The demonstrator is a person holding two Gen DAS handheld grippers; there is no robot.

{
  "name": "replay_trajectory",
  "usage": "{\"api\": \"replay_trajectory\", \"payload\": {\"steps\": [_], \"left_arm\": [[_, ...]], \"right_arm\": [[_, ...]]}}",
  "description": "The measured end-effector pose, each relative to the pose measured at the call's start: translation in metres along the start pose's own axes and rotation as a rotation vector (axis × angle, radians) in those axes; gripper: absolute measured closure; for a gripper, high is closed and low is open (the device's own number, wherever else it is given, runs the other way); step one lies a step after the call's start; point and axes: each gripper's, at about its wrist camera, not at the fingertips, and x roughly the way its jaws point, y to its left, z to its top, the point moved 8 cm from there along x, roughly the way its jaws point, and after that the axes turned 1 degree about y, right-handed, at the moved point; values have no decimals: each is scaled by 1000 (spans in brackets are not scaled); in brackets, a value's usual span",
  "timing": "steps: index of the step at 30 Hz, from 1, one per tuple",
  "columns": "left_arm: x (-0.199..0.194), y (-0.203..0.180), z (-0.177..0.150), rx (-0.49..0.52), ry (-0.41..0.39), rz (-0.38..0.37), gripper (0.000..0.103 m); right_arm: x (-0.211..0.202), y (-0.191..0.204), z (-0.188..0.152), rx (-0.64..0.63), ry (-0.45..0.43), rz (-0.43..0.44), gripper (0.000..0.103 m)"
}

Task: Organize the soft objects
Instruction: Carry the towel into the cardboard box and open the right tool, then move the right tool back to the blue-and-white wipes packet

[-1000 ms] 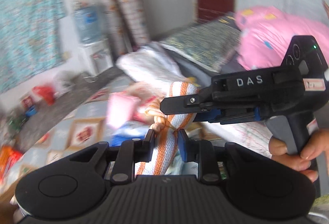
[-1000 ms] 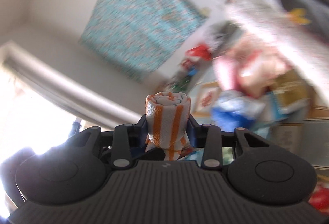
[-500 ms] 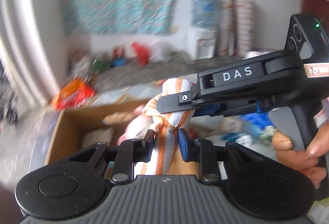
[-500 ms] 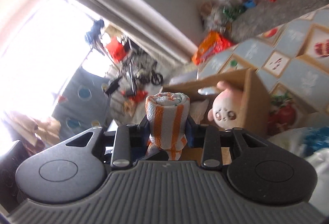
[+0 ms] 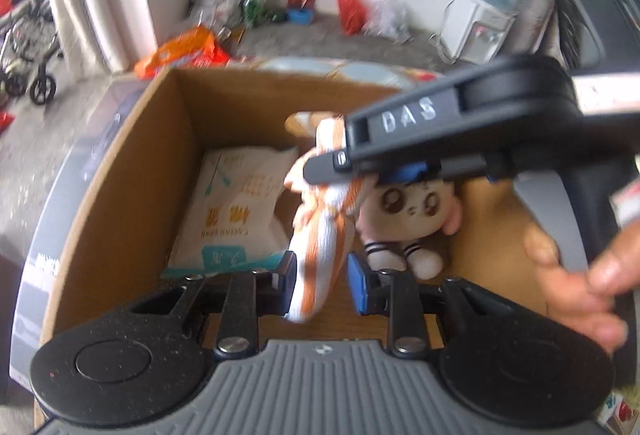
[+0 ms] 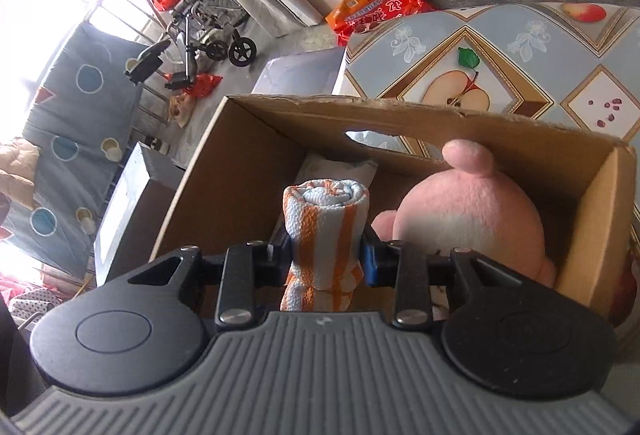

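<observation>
Both hand-held grippers hold one rolled towel over the box.
The right hand-held gripper [image 6: 326, 261] clamps the orange-striped towel [image 6: 324, 231] near its rolled end; the left hand-held gripper [image 5: 322, 271] has the other end between its pads, the right pad seeming slightly clear, so its grip is uncertain. The towel hangs above the open box [image 5: 132, 171], over a plush doll [image 5: 416, 211] and a white packet [image 5: 236, 203] inside.
</observation>
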Motion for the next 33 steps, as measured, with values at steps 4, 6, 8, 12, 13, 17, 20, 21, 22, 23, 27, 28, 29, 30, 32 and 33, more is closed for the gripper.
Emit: {"api": "replay_trajectory", "payload": {"steps": [4,6,8,12,13,17,20,21,22,23,27,28,29,30,32,33], "left_arm": [[2,10,-5,-16,20,8,75],[3,12,-5,-18,19,11,75],[2,16,-3,-19,18,20,75],[3,20,1,-8,4,26,71],[3,20,1,-5,-1,29,71],[-1,19,1,-2,-16,30,70],[-8,18,-1,2,-27,24,67],[-10,18,-1,3,-34,23,65],[-15,17,-2,8,-47,22,64],[-20,15,-2,17,-61,20,62],[-44,3,-6,42,-122,-3,54],[-51,-1,-7,47,-137,-15,52],[-58,-6,-9,55,-153,-29,50],[-64,-12,-11,66,-166,-42,48],[-79,-28,-15,99,-200,-73,43],[-86,-36,-17,119,-217,-85,39]], "right_arm": [[19,-1,12,-50,0,-48,70],[19,0,16,-65,-19,-55,67],[18,0,20,-77,-39,-66,58],[3,-1,26,-79,-91,-65,46],[-1,-1,28,-78,-109,-67,46],[-19,-6,33,-51,-156,-55,46],[-37,-7,32,-17,-179,-10,46],[-45,-7,30,-10,-189,5,46],[-54,-6,27,-8,-200,20,46],[-65,-4,24,-10,-208,34,46],[-119,0,2,-23,-257,83,45],[-135,-1,-5,-27,-271,88,44],[-150,-4,-12,-29,-284,86,43],[-168,-7,-19,-33,-301,82,43],[-207,-17,-36,-41,-345,61,41],[-224,-23,-44,-40,-368,46,40]]}}
